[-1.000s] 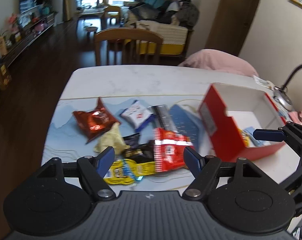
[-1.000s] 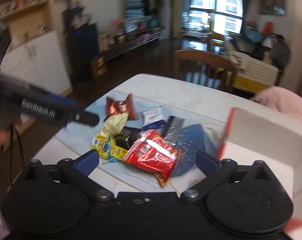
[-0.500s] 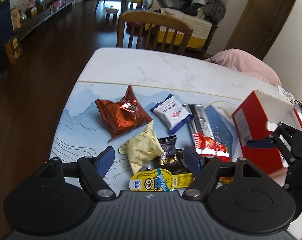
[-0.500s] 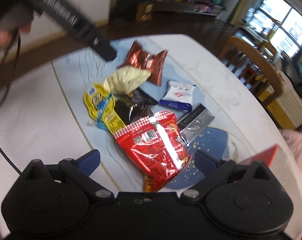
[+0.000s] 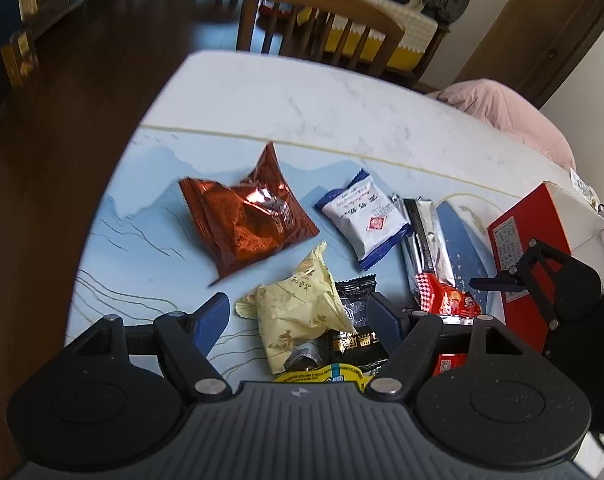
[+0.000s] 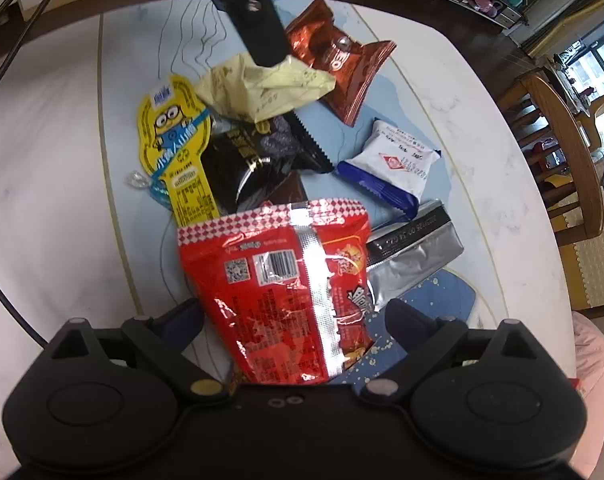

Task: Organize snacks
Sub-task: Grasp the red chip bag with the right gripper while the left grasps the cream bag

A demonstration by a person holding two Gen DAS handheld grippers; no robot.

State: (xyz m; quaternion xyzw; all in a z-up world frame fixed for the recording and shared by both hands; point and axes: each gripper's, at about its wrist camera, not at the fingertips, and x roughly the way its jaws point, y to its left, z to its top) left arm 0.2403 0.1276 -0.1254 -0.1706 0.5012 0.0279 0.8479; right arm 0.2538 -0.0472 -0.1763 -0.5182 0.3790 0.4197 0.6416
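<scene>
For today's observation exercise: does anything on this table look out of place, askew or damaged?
Nothing looks damaged or spilled, but the snacks lie in a loose heap. The pale yellow packet is crumpled and rests on the black packet, and the red bag lies back side up, overlapping the silver packet.

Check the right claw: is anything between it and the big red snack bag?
Nothing visible is. The red snack bag lies on top of the pile, already between the fingers of the right claw, which is closing but not yet pressing on it. The silver packet sits beside it, partly tucked under.
</scene>
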